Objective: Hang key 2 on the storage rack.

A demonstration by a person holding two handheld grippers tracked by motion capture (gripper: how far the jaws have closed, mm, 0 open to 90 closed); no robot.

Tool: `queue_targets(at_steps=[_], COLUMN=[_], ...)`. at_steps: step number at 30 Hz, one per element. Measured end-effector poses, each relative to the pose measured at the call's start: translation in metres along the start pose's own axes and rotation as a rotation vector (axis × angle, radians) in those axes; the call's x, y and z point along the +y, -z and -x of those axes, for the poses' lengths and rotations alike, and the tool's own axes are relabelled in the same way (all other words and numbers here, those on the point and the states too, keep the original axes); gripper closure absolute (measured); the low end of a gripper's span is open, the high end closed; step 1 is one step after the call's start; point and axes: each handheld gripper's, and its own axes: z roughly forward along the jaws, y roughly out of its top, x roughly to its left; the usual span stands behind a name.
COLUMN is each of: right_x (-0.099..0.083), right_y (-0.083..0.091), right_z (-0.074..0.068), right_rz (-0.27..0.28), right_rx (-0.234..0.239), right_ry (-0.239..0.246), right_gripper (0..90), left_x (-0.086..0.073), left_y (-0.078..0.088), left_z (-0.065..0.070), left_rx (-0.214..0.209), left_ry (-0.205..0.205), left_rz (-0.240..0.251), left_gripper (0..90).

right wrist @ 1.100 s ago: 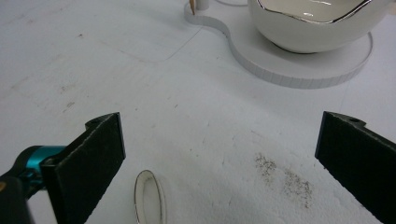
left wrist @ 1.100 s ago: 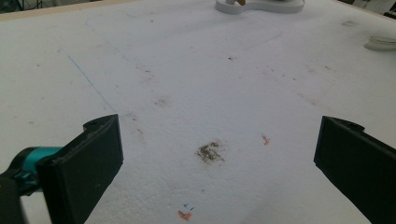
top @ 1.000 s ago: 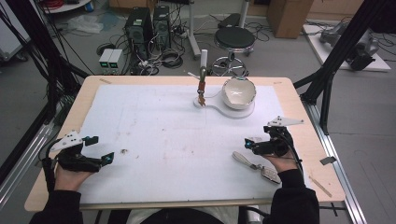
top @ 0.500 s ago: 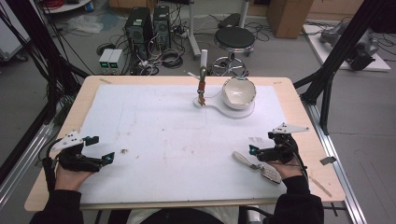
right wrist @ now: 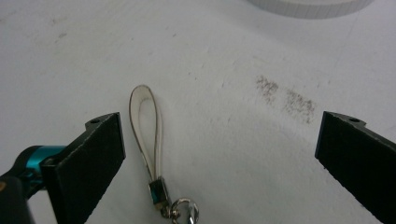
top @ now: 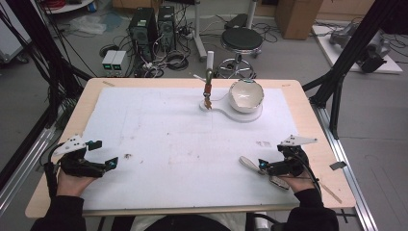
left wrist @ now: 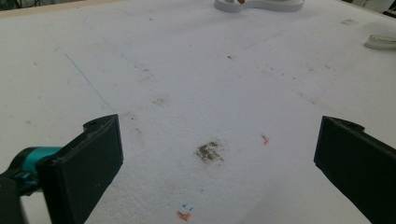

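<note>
A white strap loop with a metal clasp point(right wrist: 146, 133) lies flat on the white foam sheet point(top: 173, 139); in the high view this strap point(top: 249, 163) is at the near right. My right gripper point(right wrist: 219, 158) stands open over it, with the strap just inside the left jaw and touching neither. From above, the right gripper point(top: 263, 168) sits by the strap's near end. My left gripper point(left wrist: 215, 161) is open above bare, stained foam, and it rests at the near left point(top: 103, 154) in the high view.
A white bowl point(top: 246, 94) sits tilted on a white keyhole-shaped base point(top: 222, 108) at the back, beside a short post with a brown clip point(top: 208, 90). The wooden table rim point(top: 317, 144) borders the foam. A stool and computers stand beyond.
My right gripper has drawn back toward the near edge and a little to the right, so the strap now lies in front of it. The left gripper has stayed put.
</note>
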Motion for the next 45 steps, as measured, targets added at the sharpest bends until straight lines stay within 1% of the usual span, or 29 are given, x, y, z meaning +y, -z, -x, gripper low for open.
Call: queue_targets(at_steps=[5,7,9,10,11,12,13,14,15,16,17,18,19,20,21,22,23,25,26,27,28,29,30,31,32,37,40,43,45], right_x=[-0.008,-0.01,-0.012,-0.014,-0.014,-0.016,-0.016,-0.017,-0.017,-0.018,-0.018,-0.019,-0.019,-0.02,-0.02,-0.02,-0.02,-0.02,-0.02,-0.02,-0.019,-0.019,-0.018,-0.018,-0.017,-0.017,-0.016,-0.014,-0.012], right_y=[-0.002,-0.004,-0.006,-0.008,-0.008,-0.01,-0.01,-0.011,-0.011,-0.012,-0.012,-0.014,-0.014,-0.015,-0.016,-0.016,-0.016,-0.017,-0.017,-0.017,-0.017,-0.017,-0.017,-0.017,-0.018,-0.018,-0.018,-0.018,-0.018], right_z=[-0.003,-0.006,-0.009,-0.012,-0.012,-0.015,-0.015,-0.017,-0.017,-0.019,-0.019,-0.02,-0.02,-0.021,-0.021,-0.023,-0.023,-0.025,-0.027,-0.027,-0.028,-0.028,-0.03,-0.03,-0.03,-0.031,-0.031,-0.032,-0.032], right_rz=[-0.038,-0.051,-0.071,-0.091,-0.091,-0.105,-0.105,-0.121,-0.121,-0.128,-0.128,-0.132,-0.132,-0.133,-0.133,-0.133,-0.133,-0.134,-0.139,-0.139,-0.14,-0.144,-0.153,-0.153,-0.158,-0.155,-0.161,-0.157,-0.138], right_rx=[0.008,0.012,0.009,0.02,0.02,0.018,0.018,0.044,0.044,0.063,0.063,0.069,0.069,0.07,0.067,0.072,0.072,0.073,0.081,0.081,0.092,0.092,0.101,0.101,0.117,0.104,0.103,0.089,0.084], right_ry=[0.023,0.039,0.064,0.094,0.094,0.117,0.117,0.142,0.142,0.149,0.149,0.157,0.157,0.158,0.167,0.183,0.183,0.197,0.201,0.201,0.198,0.201,0.198,0.198,0.179,0.166,0.151,0.145,0.142], right_gripper=[0.7,0.7,1.4,5.3,5.3,7.4,7.4,19.8,19.8,21.0,21.0,26.4,26.4,28.3,31.9,37.9,37.9,46.2,56.6,56.6,63.4,67.3,76.6,76.6,81.0,81.9,82.2,82.3,82.4], left_x=[0.0,0.0,0.0,0.0,0.0,0.0,0.0,0.0,0.0,0.0,0.0,0.0,0.0,0.0,0.0,0.0,0.0,0.0,0.0,0.0,0.0,0.0,0.0,0.0,0.0,0.0,0.0,0.0,0.0], left_y=[0.0,0.0,0.0,0.0,0.0,0.0,0.0,0.0,0.0,0.0,0.0,0.0,0.0,0.0,0.0,0.0,0.0,0.0,0.0,0.0,0.0,0.0,0.0,0.0,0.0,0.0,0.0,0.001,0.001], left_z=[0.0,0.0,0.0,0.0,0.0,0.0,0.0,0.0,0.0,0.001,0.0,0.0,0.0,0.0,0.001,0.0,0.0,0.0,0.0,0.0,0.0,0.0,0.0,0.0,0.0,0.0,0.0,0.001,0.001], left_rx=[0.0,-0.001,-0.001,-0.001,-0.002,-0.002,-0.002,-0.003,-0.002,-0.001,-0.003,-0.003,-0.004,-0.003,-0.003,-0.003,-0.003,-0.002,-0.003,-0.003,-0.003,-0.003,-0.003,-0.004,-0.003,-0.003,-0.003,-0.001,0.0], left_ry=[0.002,-0.002,-0.003,-0.001,-0.002,-0.002,-0.002,-0.001,-0.002,0.001,-0.001,-0.001,-0.002,-0.001,0.0,-0.002,-0.001,-0.001,-0.001,-0.001,-0.001,-0.001,-0.002,-0.002,-0.004,-0.004,-0.004,-0.003,-0.002], left_rz=[-0.001,-0.004,-0.004,-0.004,-0.004,-0.004,-0.003,-0.003,-0.003,-0.004,-0.004,-0.005,-0.006,-0.005,-0.003,-0.005,-0.005,-0.005,-0.004,-0.004,-0.005,-0.004,-0.003,-0.004,-0.003,-0.002,-0.001,0.001,0.002], left_gripper=[1.7,1.7,1.7,1.7,1.7,1.7,1.7,1.7,1.7,1.7,1.7,1.7,1.7,1.7,1.7,1.7,1.7,1.7,1.7,1.7,1.7,1.7,1.7,1.7,1.7,1.7,1.7,1.7,1.7])
